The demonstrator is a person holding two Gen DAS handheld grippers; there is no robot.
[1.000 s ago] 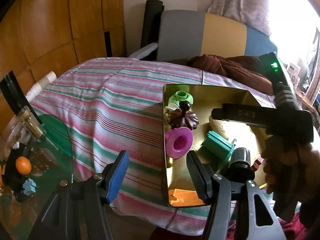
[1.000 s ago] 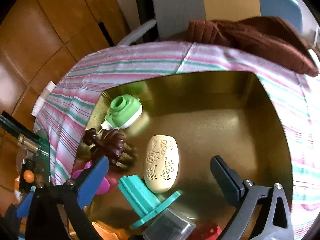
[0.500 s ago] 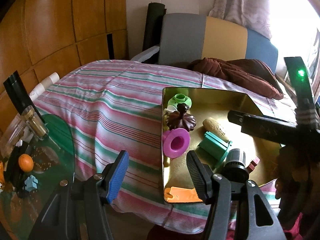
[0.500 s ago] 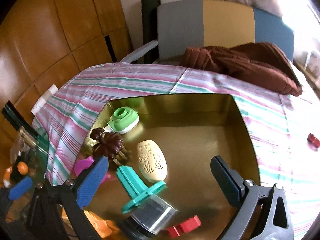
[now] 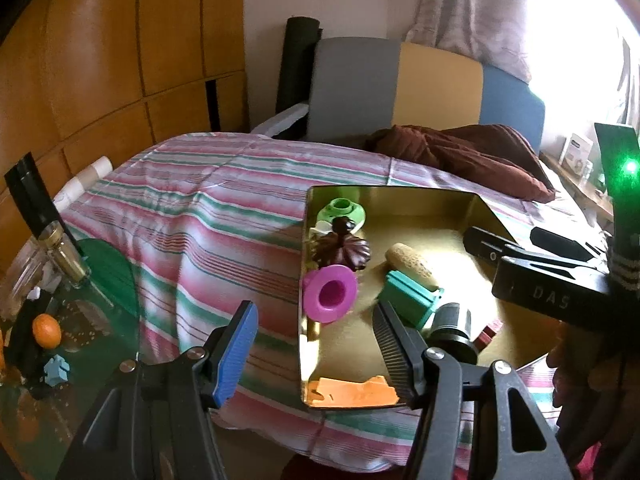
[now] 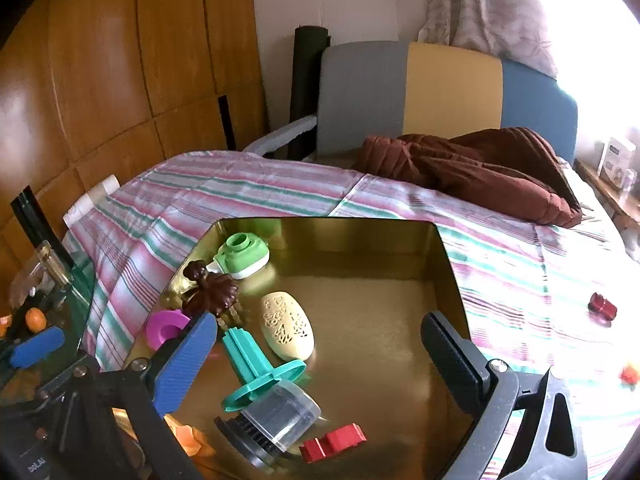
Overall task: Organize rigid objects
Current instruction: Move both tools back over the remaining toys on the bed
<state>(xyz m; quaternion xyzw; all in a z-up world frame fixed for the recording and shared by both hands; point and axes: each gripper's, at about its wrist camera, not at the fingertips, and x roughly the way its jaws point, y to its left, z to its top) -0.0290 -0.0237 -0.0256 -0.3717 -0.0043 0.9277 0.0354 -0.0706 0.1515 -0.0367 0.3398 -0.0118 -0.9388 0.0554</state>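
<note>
A gold tray (image 6: pixel 360 232) lies on the striped cloth and holds several items: a green-and-white piece (image 6: pixel 242 254), a brown flower-shaped piece (image 6: pixel 212 292), a cream perforated oval (image 6: pixel 286 330), a teal spool (image 6: pixel 256 368), a pink funnel (image 5: pixel 330 294), a clear-capped grey cylinder (image 6: pixel 272 420), a red block (image 6: pixel 332 440) and an orange piece (image 5: pixel 352 392). My right gripper (image 6: pixel 320 324) hovers open and empty above the tray's near half. My left gripper (image 5: pixel 316 316) stands open and empty at the tray's near-left corner. A small red item (image 6: pixel 602 306) lies on the cloth right of the tray.
A brown bundle of cloth (image 6: pixel 480 160) lies at the far side, before a grey, yellow and blue chair back (image 6: pixel 440 92). On the left is a glass table (image 5: pixel 100 300) with a bottle (image 5: pixel 66 258) and an orange ball (image 5: pixel 46 330). Another small orange-red item (image 6: pixel 628 374) lies at the far right.
My right gripper has drawn back and up from the tray, still open, so more of the tray and the cloth shows. The left gripper has stayed where it was.
</note>
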